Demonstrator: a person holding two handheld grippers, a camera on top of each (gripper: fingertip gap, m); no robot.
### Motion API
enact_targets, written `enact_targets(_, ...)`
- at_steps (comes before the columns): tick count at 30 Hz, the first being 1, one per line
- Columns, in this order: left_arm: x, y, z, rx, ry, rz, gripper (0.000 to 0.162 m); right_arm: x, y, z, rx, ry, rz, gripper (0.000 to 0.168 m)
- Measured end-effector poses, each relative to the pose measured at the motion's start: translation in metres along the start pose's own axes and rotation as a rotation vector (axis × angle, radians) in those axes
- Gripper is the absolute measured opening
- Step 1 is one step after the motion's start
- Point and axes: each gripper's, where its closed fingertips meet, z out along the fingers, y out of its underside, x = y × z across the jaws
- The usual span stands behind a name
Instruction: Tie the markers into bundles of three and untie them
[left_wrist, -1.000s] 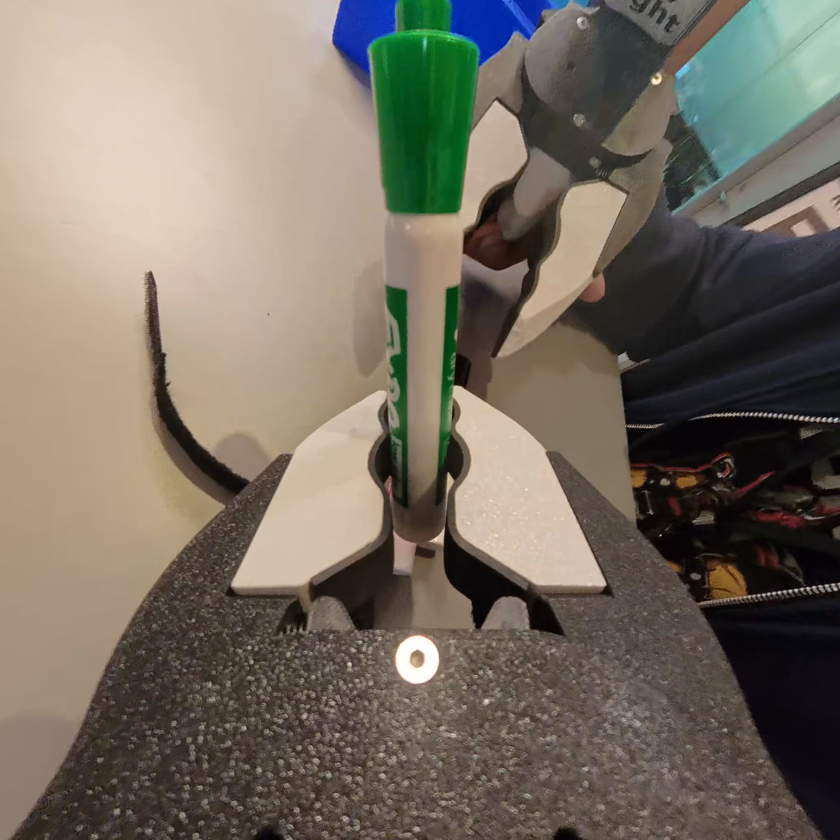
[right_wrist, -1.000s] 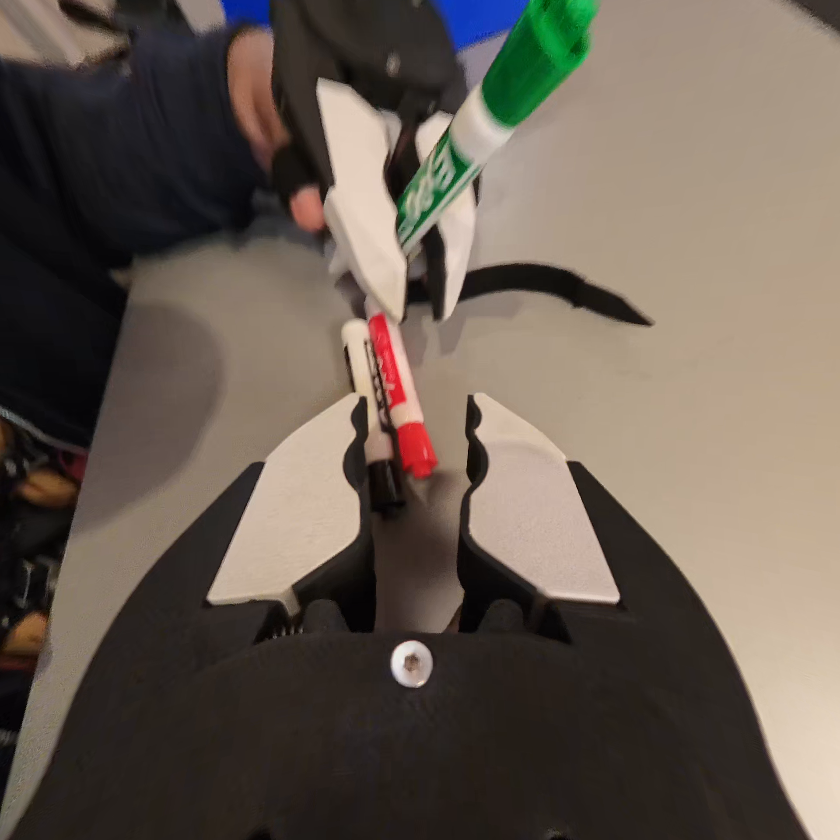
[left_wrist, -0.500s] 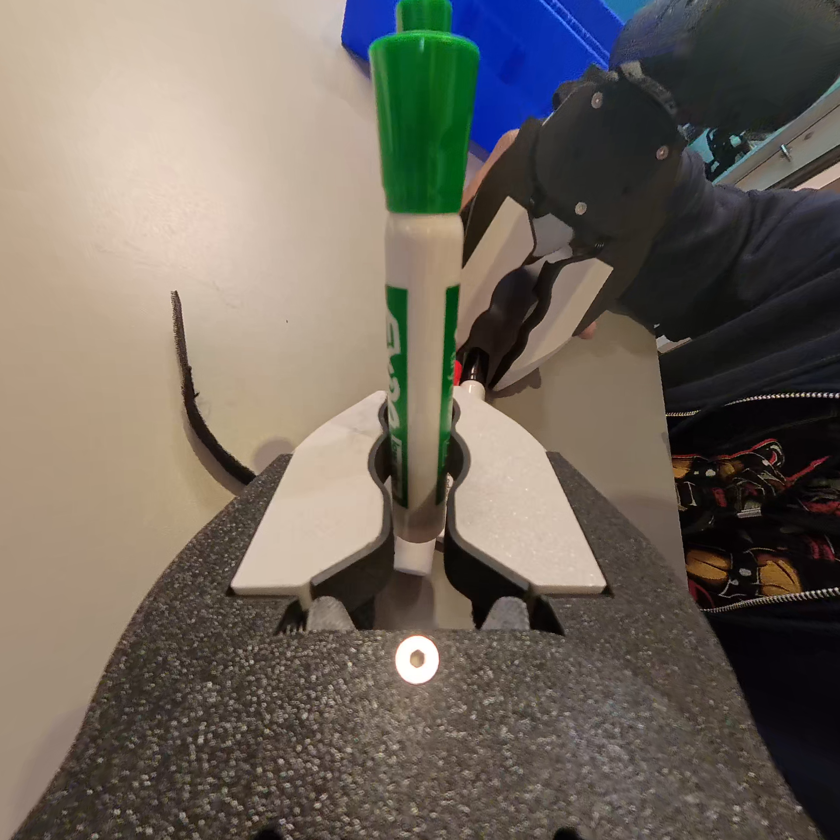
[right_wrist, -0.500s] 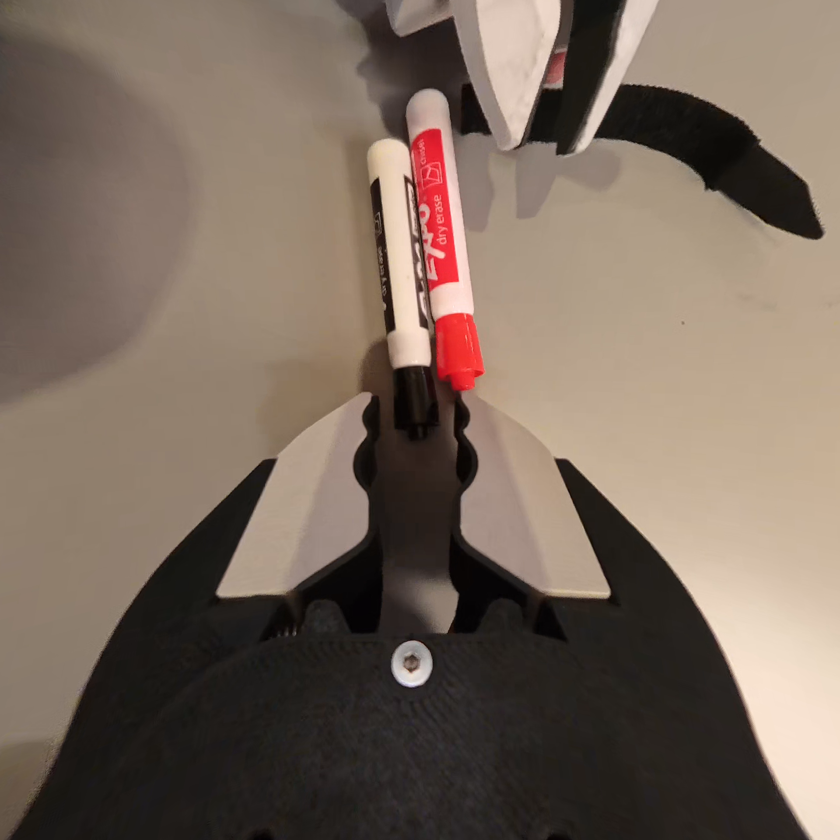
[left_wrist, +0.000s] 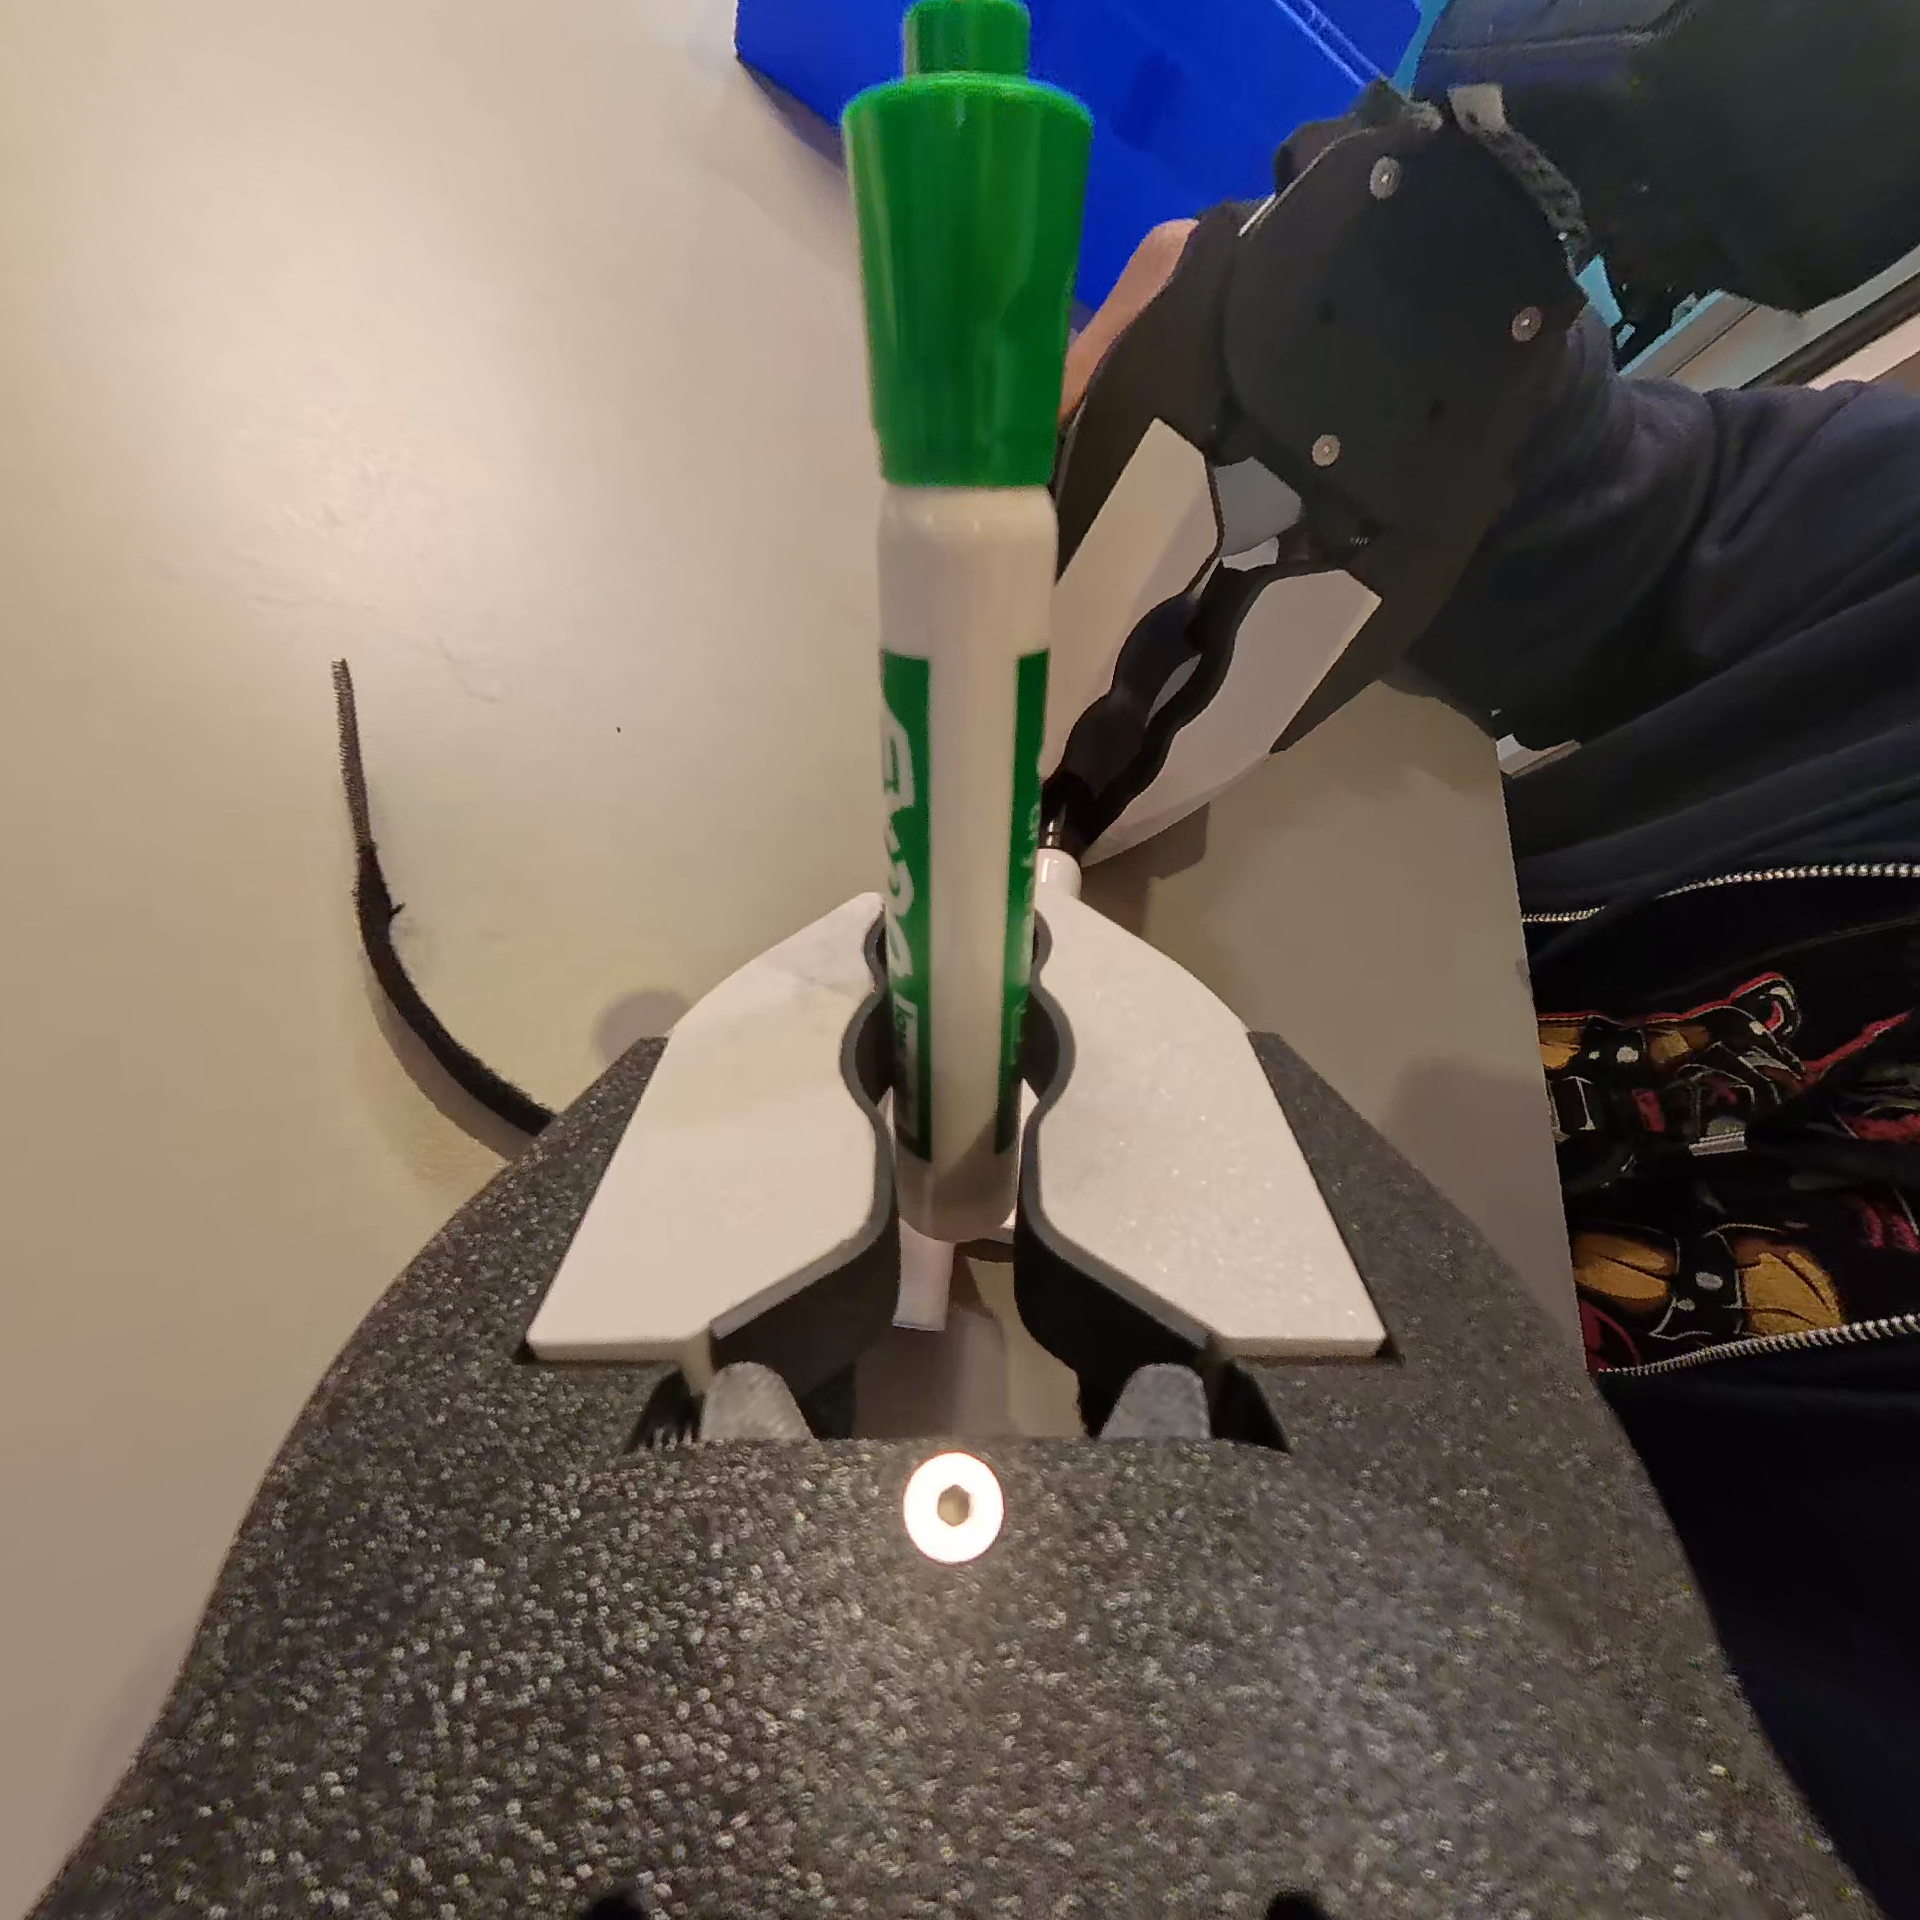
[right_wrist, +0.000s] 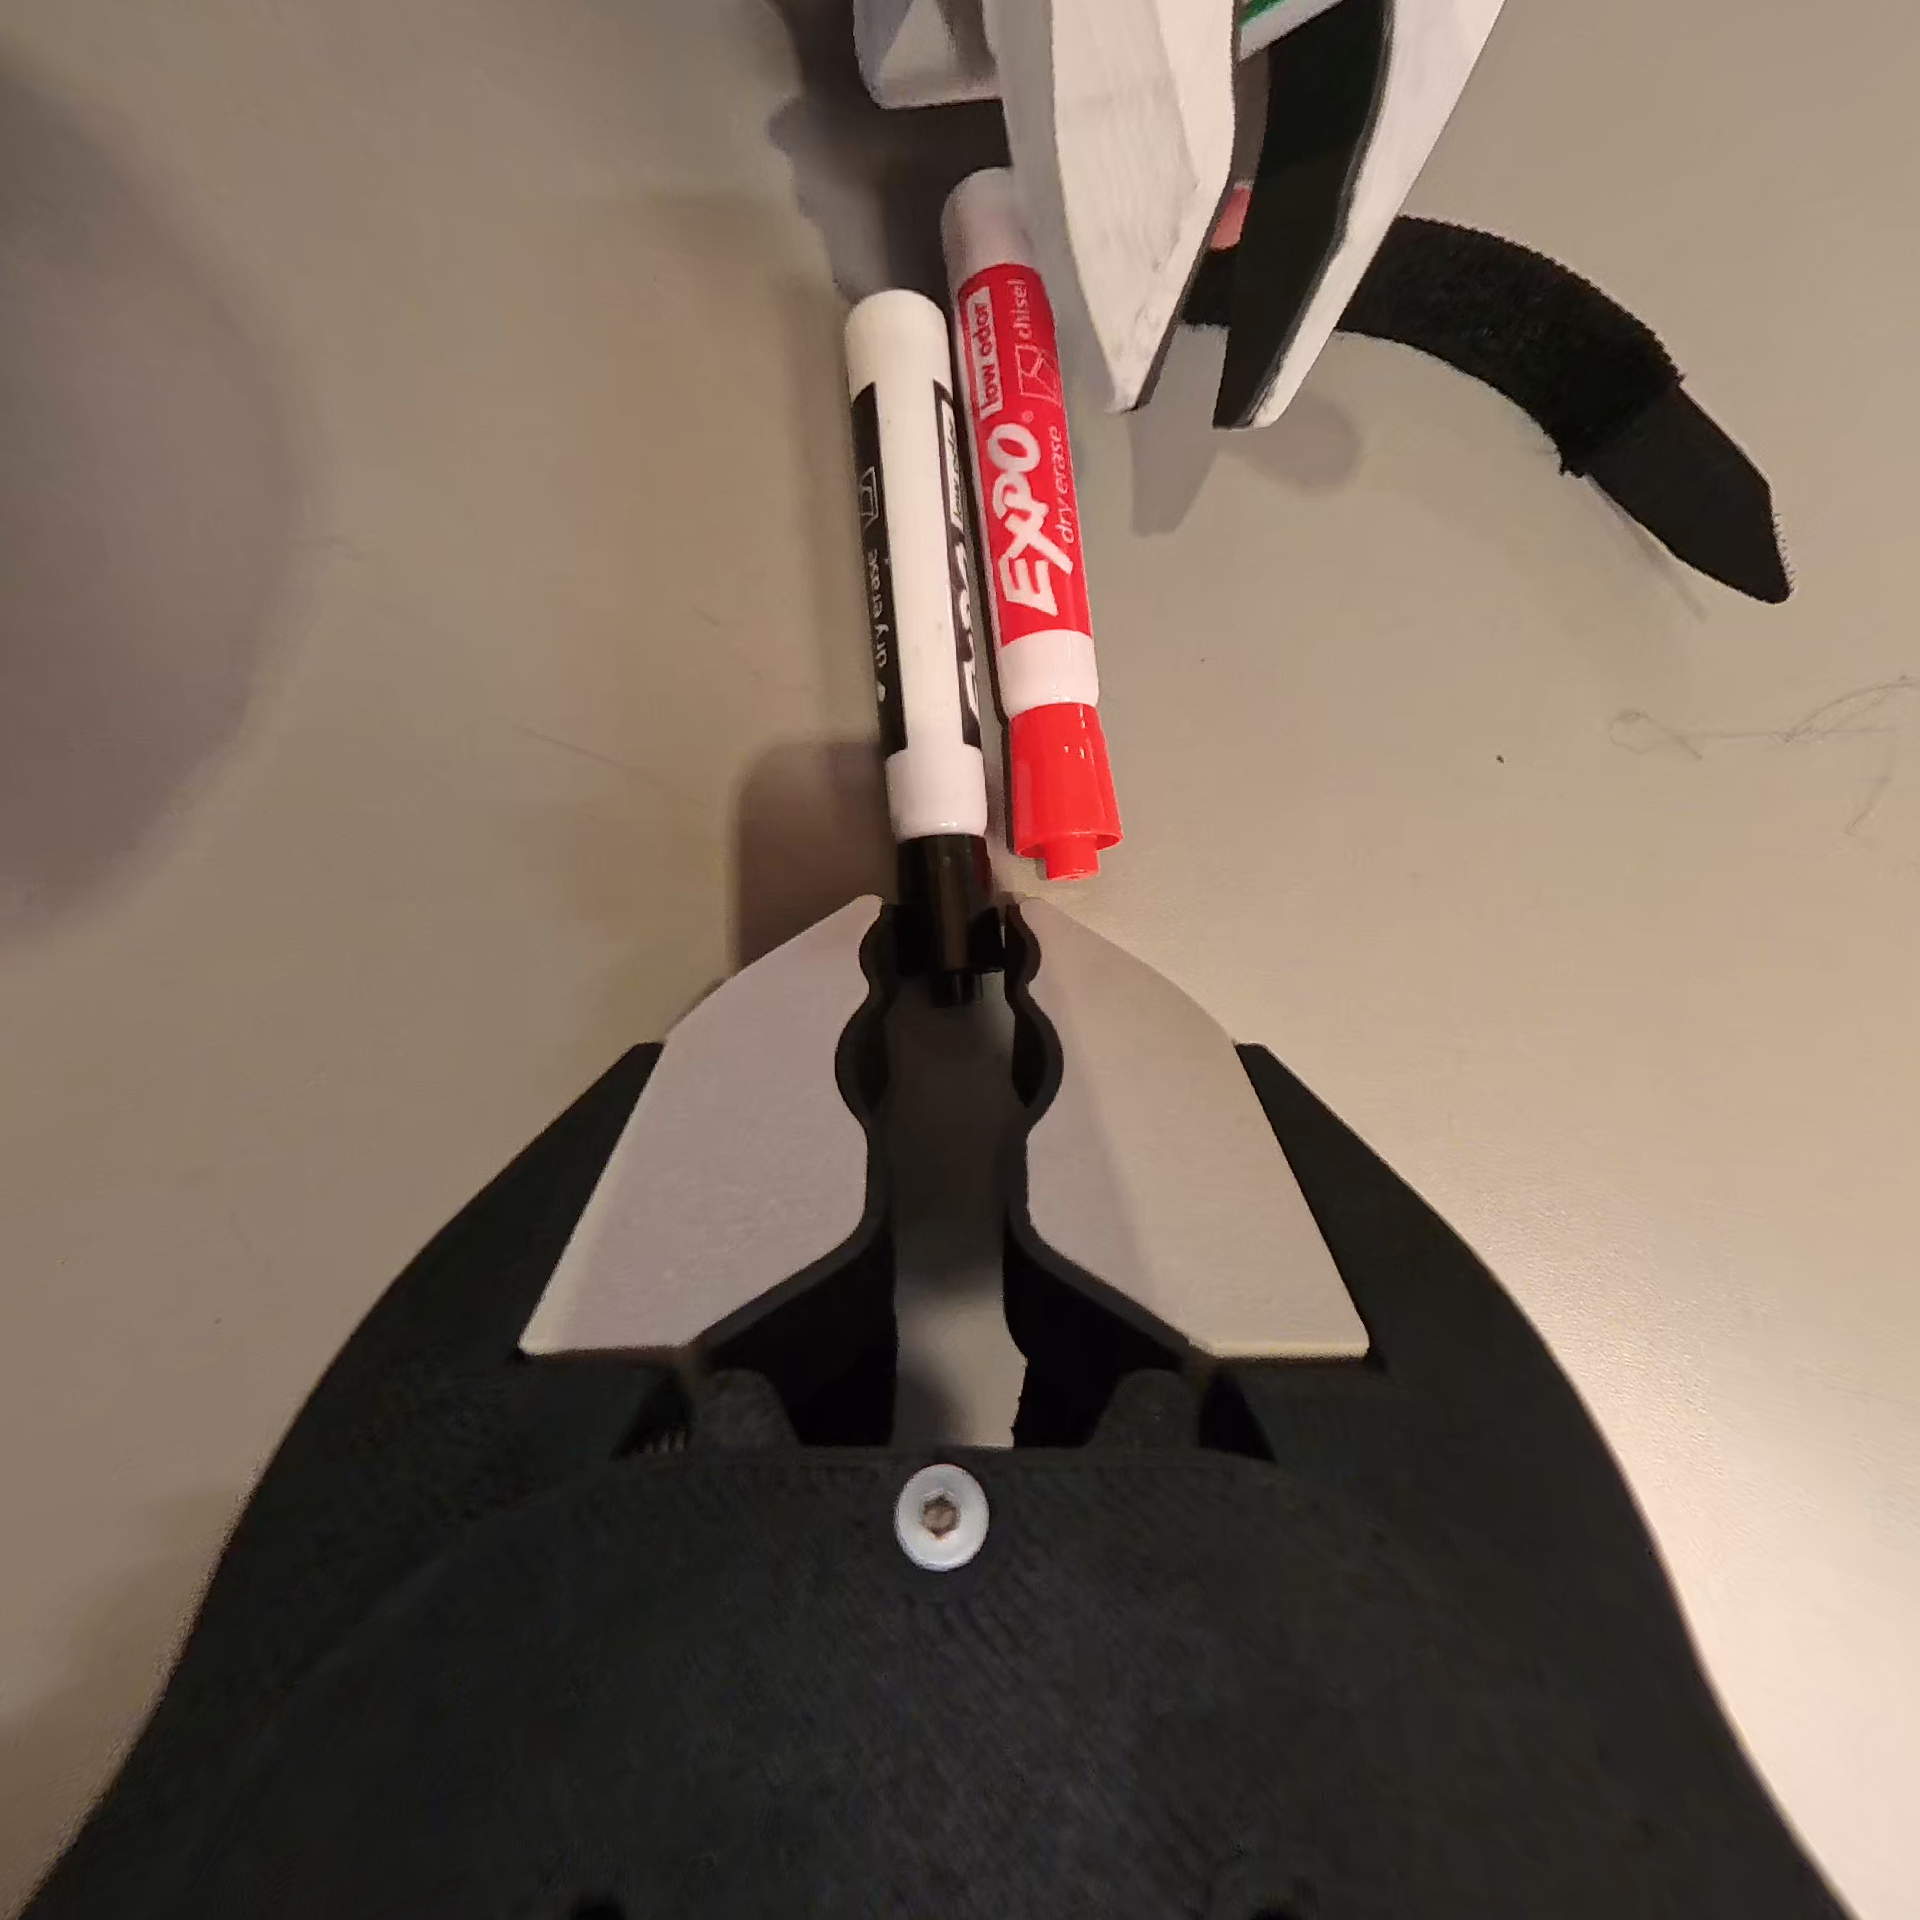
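- Left gripper (left_wrist: 961, 940): jaws clamped on the barrel of the green marker (left_wrist: 966, 644), which points forward out of the fingers, cap at the far end.
- Right gripper (right_wrist: 951, 935): jaws nearly together around the cap of the black marker (right_wrist: 914, 561); whether they actually pinch it I cannot tell.
- Black marker and red marker (right_wrist: 1023, 499) lie side by side, touching, on the beige table (right_wrist: 1455, 935), caps toward the right gripper. Black strap (right_wrist: 1538, 384) lies on the table just beyond, partly under the left gripper's fingers.
- Risk 1: grip sits on the cap's narrow tip only; a lift could let the black marker swing or slip out, or pull the cap off.
- Risk 2: the red marker touches the black one, so any drag would likely roll it away and break the pairing.
- Risk 3: green marker is held low on the barrel; a knock at the cap end could lever it askew.
- Markers: white barrels, coloured label bands, matching caps; smooth, round, prone to roll.
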Motion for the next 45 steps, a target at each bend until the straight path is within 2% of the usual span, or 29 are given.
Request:
enact_targets(13, 0.033, 0.009, 0.007, -0.075, 0.146, 0.016, 0.02, -0.004, -0.013, -0.029, 0.104, -0.018, -0.114, 0.018)
enact_targets(19, 0.042, 0.018, 0.011, -0.135, 0.157, 0.055, 0.02, -0.007, -0.022, -0.049, 0.179, -0.031, -0.127, 0.018)
enact_targets(26, 0.036, 0.024, 0.013, -0.161, 0.091, 0.111, 0.02, 0.0, -0.021, -0.079, 0.233, -0.004, -0.115, 0.018)
enact_targets(35, 0.027, 0.022, 0.005, -0.151, -0.002, 0.155, 0.02, 0.034, -0.018, -0.13, 0.272, 0.208, -0.014, 0.018)
enact_targets(40, 0.031, 0.028, 0.009, -0.214, -0.034, 0.225, 0.02, 0.033, -0.04, -0.158, 0.326, 0.28, -0.061, 0.018)
enact_targets(45, 0.038, 0.038, 0.02, -0.279, -0.042, 0.29, 0.02, 0.013, -0.062, -0.156, 0.273, 0.203, -0.137, 0.018)
